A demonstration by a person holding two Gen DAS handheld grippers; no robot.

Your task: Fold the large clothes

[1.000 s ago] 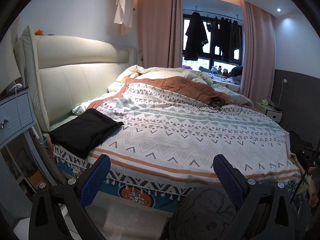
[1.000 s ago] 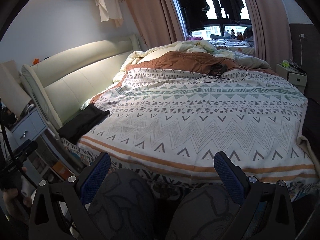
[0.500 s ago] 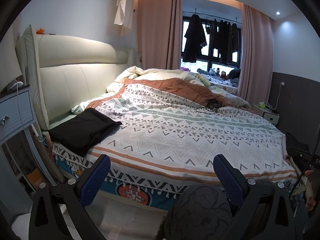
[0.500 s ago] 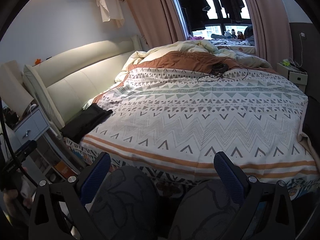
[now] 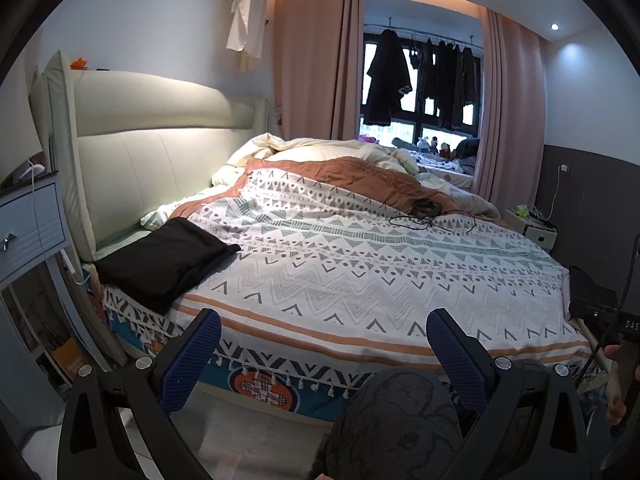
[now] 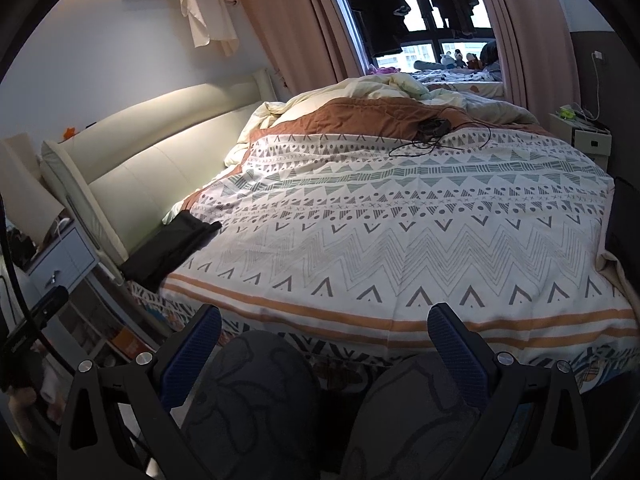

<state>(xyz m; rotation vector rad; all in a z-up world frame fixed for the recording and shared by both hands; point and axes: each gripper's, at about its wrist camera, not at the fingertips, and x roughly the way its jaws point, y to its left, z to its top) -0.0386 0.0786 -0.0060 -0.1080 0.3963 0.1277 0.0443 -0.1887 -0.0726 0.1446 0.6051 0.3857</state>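
The left gripper (image 5: 322,336) hangs with its jaws spread wide and empty, short of the bed's near edge; the right gripper (image 6: 324,334) is likewise wide and empty above the person's patterned knees (image 6: 256,392); a folded black garment (image 5: 168,258) lies on the patterned bedspread (image 5: 360,264) near the cream headboard (image 5: 152,120)

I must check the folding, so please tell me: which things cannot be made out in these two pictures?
- Black garment: both views show it folded; its type stays unclear.
- Dark item at the bed's right side: cut off by the right wrist view's edge.
- Small black object with cable: too small to identify.
- Bed front edge: hidden by the person's knees.
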